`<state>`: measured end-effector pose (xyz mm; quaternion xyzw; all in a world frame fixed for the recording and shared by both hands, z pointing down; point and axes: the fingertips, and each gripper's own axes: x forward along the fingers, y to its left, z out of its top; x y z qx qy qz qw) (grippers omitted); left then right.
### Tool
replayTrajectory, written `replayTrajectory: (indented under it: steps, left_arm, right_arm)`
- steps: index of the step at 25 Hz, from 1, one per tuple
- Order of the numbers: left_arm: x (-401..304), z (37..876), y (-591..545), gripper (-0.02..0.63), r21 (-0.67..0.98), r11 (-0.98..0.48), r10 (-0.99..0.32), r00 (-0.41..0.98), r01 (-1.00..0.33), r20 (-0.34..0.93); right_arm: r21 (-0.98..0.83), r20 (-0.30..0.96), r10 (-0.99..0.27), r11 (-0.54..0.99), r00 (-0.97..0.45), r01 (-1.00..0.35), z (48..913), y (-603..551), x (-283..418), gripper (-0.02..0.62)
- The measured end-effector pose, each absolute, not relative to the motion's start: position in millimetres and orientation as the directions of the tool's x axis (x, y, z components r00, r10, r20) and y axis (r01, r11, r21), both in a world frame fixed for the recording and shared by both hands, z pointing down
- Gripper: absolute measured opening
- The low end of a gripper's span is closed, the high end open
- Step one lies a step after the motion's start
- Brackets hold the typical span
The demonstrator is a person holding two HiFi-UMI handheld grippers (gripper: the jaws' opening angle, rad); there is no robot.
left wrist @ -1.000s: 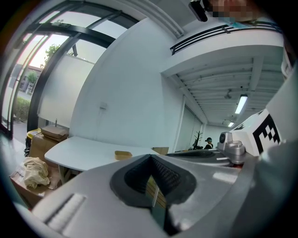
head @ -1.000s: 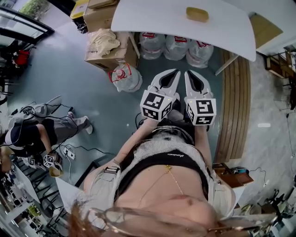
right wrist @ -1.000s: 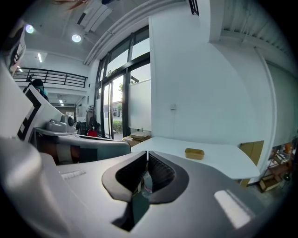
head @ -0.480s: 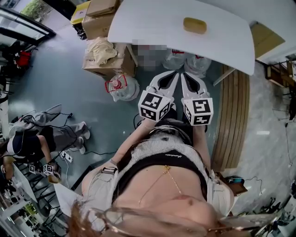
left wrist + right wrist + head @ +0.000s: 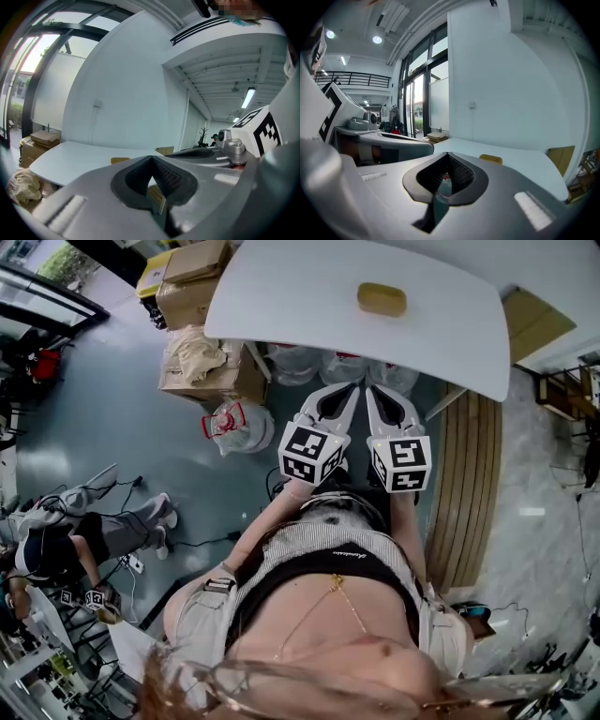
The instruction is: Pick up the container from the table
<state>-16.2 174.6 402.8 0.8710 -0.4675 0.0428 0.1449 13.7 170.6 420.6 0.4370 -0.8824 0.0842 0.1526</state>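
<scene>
The container is a small flat yellow piece lying on the white table, towards its far side. My left gripper and right gripper are held side by side just short of the table's near edge, both shut with nothing in them. The left gripper view shows its closed jaws level with the tabletop, the container beyond them to the left. From the right gripper, the container lies ahead and to the right on the table.
Cardboard boxes and a plastic bag stand on the floor left of the table. Water bottles sit under its near edge. A wooden slatted strip runs along the right. Another person sits on the floor far left.
The table and container have drawn closer to me and lower in the head view. Both grippers stay shut and side by side, now nearly at the table's edge.
</scene>
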Motion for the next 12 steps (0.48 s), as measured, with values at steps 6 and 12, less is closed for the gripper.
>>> replayTrajectory:
  steps: [6,12]
  left_arm:
    - [3,410,165,0.0,0.215,-0.521,-0.793,0.562,-0.826,0.236]
    - [8,415,155,0.0,0.207,-0.514,-0.791,0.553,-0.832,0.26]
  right_arm:
    - [-0.029,0.341,-0.743,0.605,-0.577,-0.796,424,159,29,0.024]
    - [-0.034,0.346,-0.756,0.582,-0.556,-0.813,428,153,43,0.024]
